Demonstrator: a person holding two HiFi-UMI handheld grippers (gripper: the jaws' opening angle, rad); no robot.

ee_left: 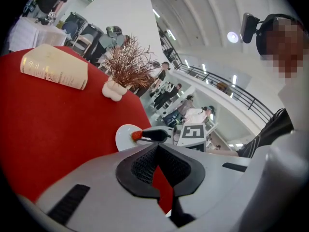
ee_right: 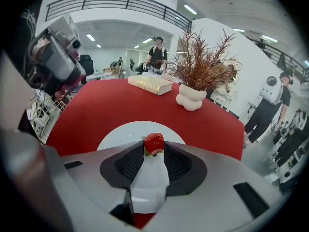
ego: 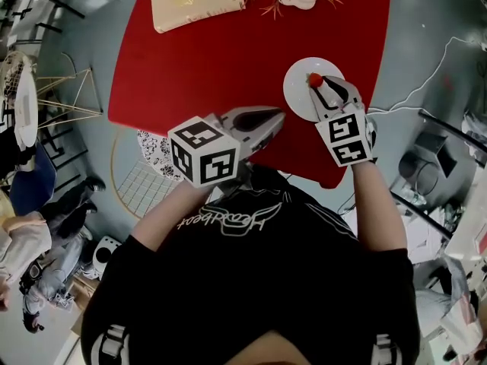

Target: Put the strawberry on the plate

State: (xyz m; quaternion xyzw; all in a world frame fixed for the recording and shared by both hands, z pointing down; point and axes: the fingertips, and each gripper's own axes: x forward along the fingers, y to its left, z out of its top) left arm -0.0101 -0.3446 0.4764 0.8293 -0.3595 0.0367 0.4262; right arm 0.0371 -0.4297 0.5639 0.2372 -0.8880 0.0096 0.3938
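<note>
Right of centre in the head view, the right gripper (ego: 318,83) is pinching the strawberry (ego: 314,79) at the very tips of its jaws, over the white plate (ego: 295,91) on the red worktop (ego: 213,59). Whether the berry is touching the plate is not showing. Such a shallow hold is risking a slip, and a harder squeeze is likely bruising the soft fruit. If the jaws are spreading while it is hanging high, it may be bouncing and rolling off the low rim toward the worktop's lower right edge. Lower centre, the left gripper (ego: 272,119) is idling, jaws pressed together on nothing
</note>
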